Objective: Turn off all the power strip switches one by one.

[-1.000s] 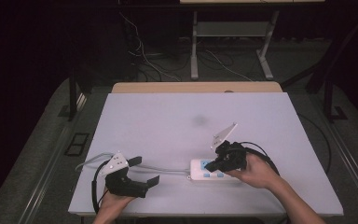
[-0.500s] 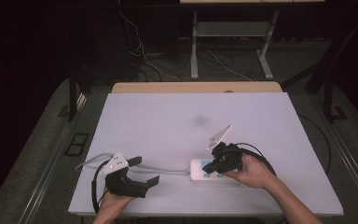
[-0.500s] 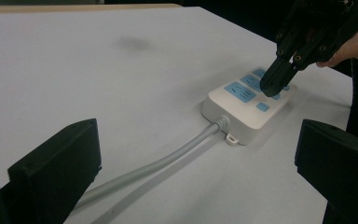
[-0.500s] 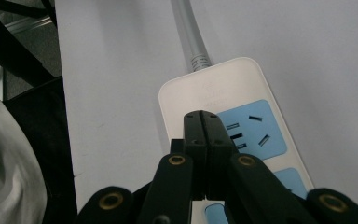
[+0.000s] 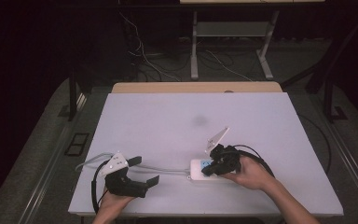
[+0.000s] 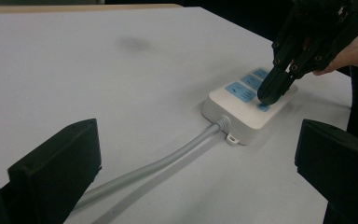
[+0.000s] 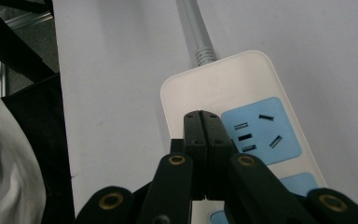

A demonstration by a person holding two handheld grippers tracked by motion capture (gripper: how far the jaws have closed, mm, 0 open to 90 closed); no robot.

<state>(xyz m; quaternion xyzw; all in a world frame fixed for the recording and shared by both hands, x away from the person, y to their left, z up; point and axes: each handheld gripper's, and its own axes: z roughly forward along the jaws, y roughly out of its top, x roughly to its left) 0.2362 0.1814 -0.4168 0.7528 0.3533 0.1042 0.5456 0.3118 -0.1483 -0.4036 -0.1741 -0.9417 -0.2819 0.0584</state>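
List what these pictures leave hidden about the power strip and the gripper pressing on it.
- Power strip, right gripper view: the switch under the shut right gripper is covered by its jaws.
- High view: the strip's far end hides under the hand.
- Left gripper view: the cable is cut off by the bottom edge.

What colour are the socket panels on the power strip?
Light blue, set in the white power strip; clearest in the right gripper view.

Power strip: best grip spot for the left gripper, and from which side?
Grip the power strip across its short width at the cord end, from above. It lies flat, the body is narrow there, and the right gripper occupies the socket face farther along.
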